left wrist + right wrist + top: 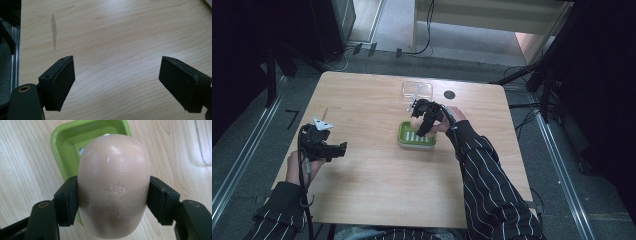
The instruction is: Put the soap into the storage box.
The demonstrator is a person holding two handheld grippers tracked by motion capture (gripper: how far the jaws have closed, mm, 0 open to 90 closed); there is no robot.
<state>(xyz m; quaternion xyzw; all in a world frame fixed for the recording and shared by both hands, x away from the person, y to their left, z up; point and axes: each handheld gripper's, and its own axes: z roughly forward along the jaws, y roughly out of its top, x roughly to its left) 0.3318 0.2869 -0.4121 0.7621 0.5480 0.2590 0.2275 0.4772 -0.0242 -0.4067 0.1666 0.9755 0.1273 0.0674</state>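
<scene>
A pale pink oval bar of soap (pixel 113 187) is clamped between the two black jaws of my right gripper (pixel 113 200), which is shut on it. Just beyond and below the soap lies a green soap dish (pixel 62 147) on the wooden table. In the high view the right gripper (pixel 424 117) hovers over the far side of the green dish (pixel 404 136) near the table's middle. My left gripper (pixel 343 148) is at the table's left side, open, its pads (pixel 62 82) wide apart over bare wood.
A clear plastic lid or tray (pixel 417 89) lies at the far side of the table, with a small black round object (pixel 450 94) to its right. A grey streak (pixel 53 30) marks the wood ahead of the left gripper. Cables run on the floor beyond the table.
</scene>
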